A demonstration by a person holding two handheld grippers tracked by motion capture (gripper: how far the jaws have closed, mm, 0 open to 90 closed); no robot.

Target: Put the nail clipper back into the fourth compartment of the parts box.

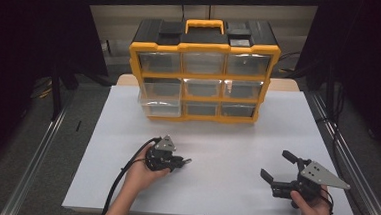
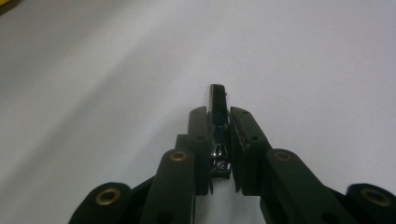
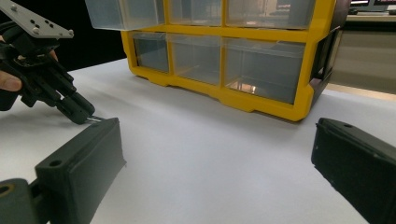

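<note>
the left gripper [image 1: 179,162], at seven o'clock on the white table [image 1: 226,140], has its jaws clamped on a small metal nail clipper [image 2: 218,135], pinched by its sides so it can lift flat. at four o'clock the right gripper [image 1: 277,165] waits with jaws spread, empty, facing the yellow drawer organizer [image 1: 203,70], likely its destination.

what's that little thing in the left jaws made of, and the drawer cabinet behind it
The small clipper-like tool looks like polished metal: chrome-bright glints and a rivet near its base, though dark along its edge. The left gripper is shut on it. The drawer cabinet seems moulded plastic: matte yellow frame, black top, and clear, slightly glossy drawers that you can see through.
</note>
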